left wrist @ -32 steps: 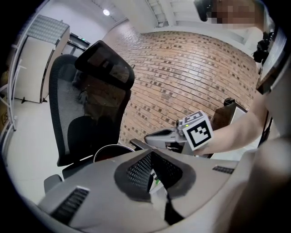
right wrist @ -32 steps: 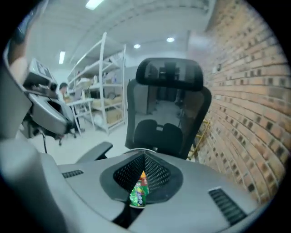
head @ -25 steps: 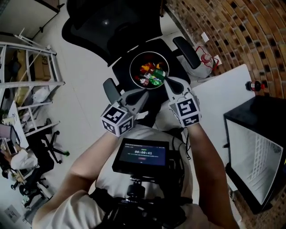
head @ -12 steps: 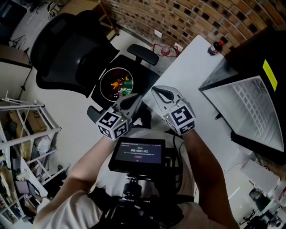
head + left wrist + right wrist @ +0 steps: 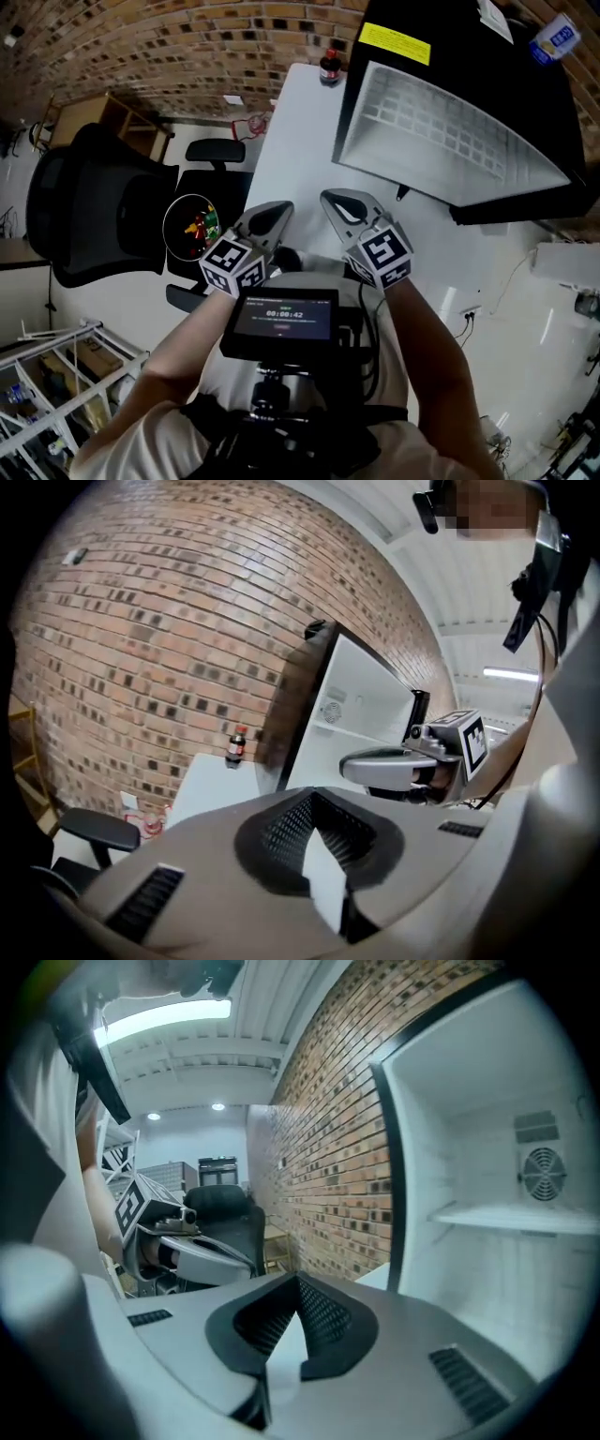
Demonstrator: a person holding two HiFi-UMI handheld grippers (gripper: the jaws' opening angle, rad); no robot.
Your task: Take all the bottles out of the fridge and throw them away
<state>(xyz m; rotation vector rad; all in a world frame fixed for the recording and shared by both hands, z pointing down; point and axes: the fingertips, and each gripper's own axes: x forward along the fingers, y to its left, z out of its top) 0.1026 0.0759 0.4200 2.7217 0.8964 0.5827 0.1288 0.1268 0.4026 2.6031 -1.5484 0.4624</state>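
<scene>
Left claw (image 5: 275, 210) and right claw (image 5: 335, 200) are both closed and empty. Bottles (image 5: 199, 230) fill the bin (image 5: 172, 228); one bottle (image 5: 328, 67) stands at the worktop's (image 5: 300, 141) far edge beside the open fridge (image 5: 450, 131), seemingly left to throw away

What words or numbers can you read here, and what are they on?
"00:00:42": the timer on the small screen at the person's chest.
The yellow sticker on the fridge: has print, too small to read.
The blue and white packet on top of the fridge: too blurred to read.
The label on the bottle: too small to read.
The marker cubes: square patterns only, no words.
</scene>
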